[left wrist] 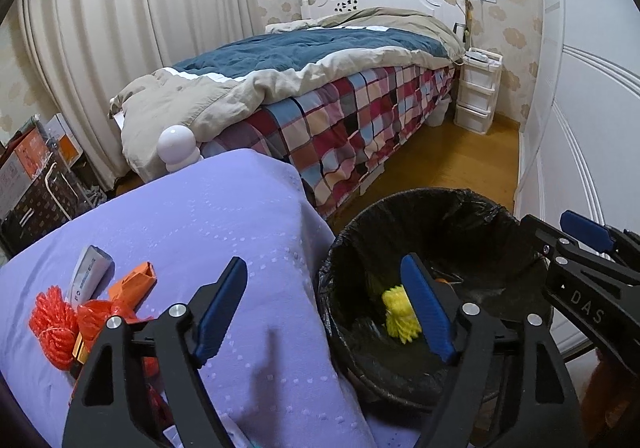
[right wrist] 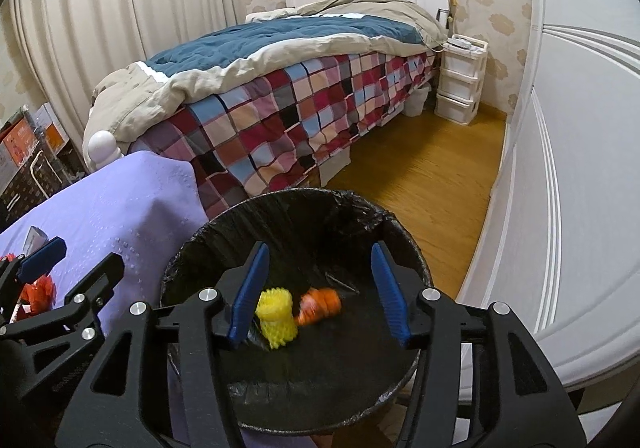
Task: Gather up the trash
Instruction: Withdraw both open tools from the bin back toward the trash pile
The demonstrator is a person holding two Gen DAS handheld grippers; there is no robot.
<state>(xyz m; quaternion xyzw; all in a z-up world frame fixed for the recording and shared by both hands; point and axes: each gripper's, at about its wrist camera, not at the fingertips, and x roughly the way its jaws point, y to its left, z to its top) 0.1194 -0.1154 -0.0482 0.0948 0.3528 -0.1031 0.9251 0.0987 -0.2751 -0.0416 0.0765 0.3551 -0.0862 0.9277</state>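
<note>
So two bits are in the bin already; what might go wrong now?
The left claw hangs half over the bin, so swinging back to the red netting and tube might clip its rim. The right claw sits close beside it; they may bump. The netting looks tangled and may snag.

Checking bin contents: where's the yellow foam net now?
Inside the black-lined trash bin, on its bottom left of the orange item; the yellow foam net shows in both wrist views.

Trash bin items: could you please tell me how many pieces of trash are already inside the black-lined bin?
2: a yellow foam net sleeve on the bottom left of the bin, and an orange piece, blurred, just right of it. More may hide behind the right gripper.
</note>
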